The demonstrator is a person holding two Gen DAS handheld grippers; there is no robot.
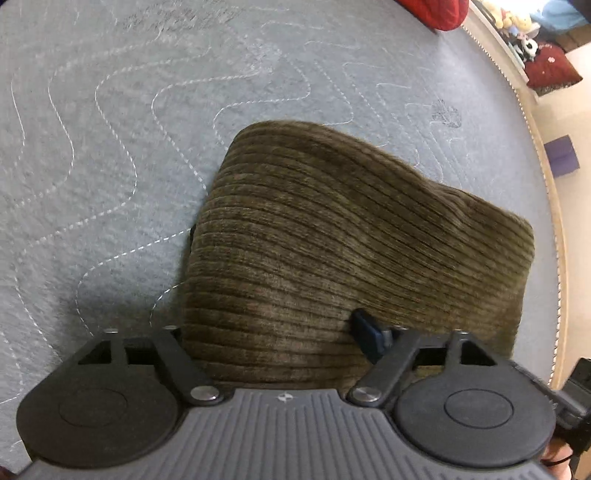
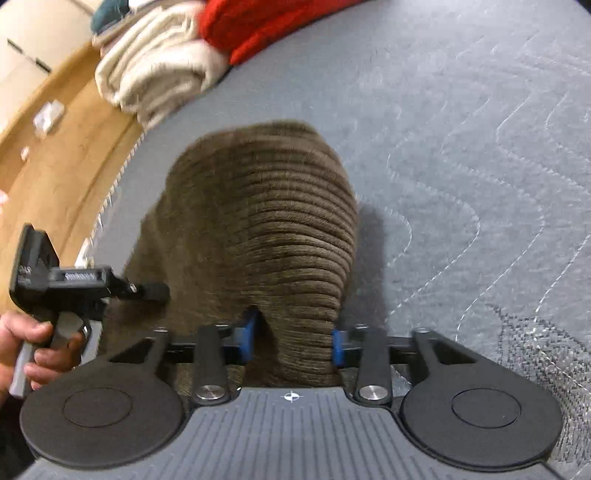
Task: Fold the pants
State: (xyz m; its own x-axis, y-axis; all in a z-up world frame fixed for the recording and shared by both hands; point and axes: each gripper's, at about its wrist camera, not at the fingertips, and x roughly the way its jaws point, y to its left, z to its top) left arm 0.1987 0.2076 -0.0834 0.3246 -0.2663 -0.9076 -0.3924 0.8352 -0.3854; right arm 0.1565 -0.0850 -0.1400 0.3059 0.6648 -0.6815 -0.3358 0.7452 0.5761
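Judging by the compact olive corduroy pants (image 1: 351, 243) bundled mid-frame on the grey quilted bed (image 1: 110, 147), you seem nearly finished, your right tongs (image 2: 293, 341) clamped on a fabric ridge, your left tongs (image 1: 273, 332) spread over the near edge.

open side: the grey quilted mattress (image 1: 110, 147) is bare beyond and to the left of the pants (image 1: 351, 240) in the left wrist view — a gripper could pass freely there
edge side: the mattress's trimmed edge (image 1: 546, 192) runs close by the pants, with wood floor (image 2: 55, 166) past it
far corner: a cream blanket roll (image 2: 155, 74) and a red cushion (image 2: 266, 26) sit at the edge beyond the pants — they block that way
near the cloth: the left gripper (image 2: 147, 291) and the hand (image 2: 33, 347) gripping it crowd the edge-side flank of the pants
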